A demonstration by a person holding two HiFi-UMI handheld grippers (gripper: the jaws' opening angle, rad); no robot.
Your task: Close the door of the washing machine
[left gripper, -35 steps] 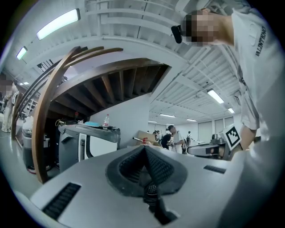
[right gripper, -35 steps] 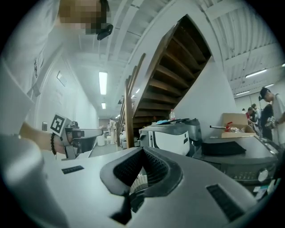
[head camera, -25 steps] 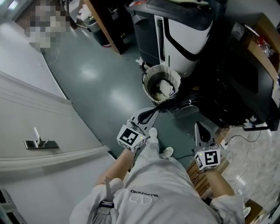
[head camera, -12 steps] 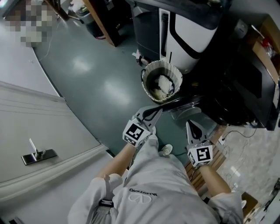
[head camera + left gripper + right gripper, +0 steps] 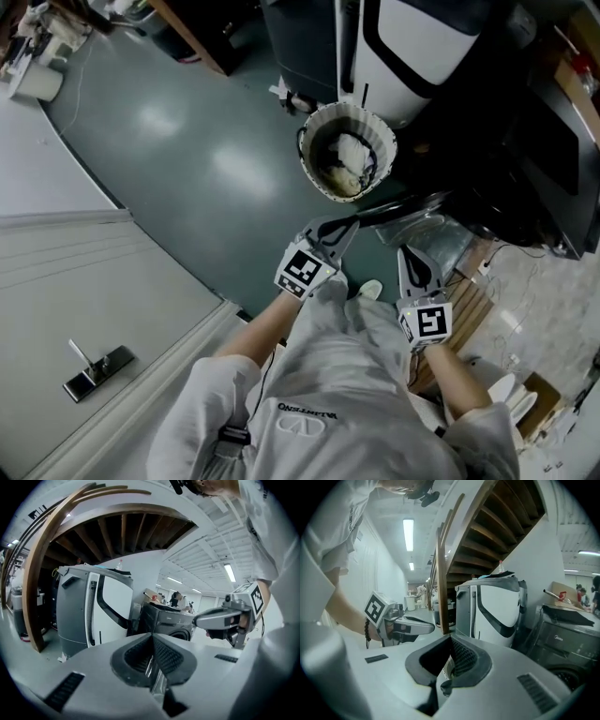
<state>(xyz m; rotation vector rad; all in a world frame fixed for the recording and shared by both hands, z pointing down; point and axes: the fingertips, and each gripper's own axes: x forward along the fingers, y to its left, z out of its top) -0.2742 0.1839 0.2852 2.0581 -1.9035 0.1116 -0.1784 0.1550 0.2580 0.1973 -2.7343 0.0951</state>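
Note:
The dark front-loading washing machine (image 5: 530,155) stands at the right of the head view, and it also shows as a dark washing machine (image 5: 169,623) in the left gripper view. Its round door (image 5: 427,230) hangs open, low, with a glossy dark rim. My left gripper (image 5: 347,227) is shut and empty, its tips just short of the door's rim. My right gripper (image 5: 406,253) is shut too, close above the door's glass. The left gripper (image 5: 152,641) and the right gripper (image 5: 450,651) each show closed pads with nothing between them.
A white ribbed laundry basket (image 5: 345,161) with clothes stands on the green floor just beyond the door. Behind it is a tall white and grey machine (image 5: 403,47). A wooden stair stringer (image 5: 443,569) rises at the left, and a grey panel with a handle (image 5: 94,370) lies at the lower left.
Both grippers have sunk and moved forward toward the open door, coming closer to each other. Both stayed shut. The basket and door have not moved.

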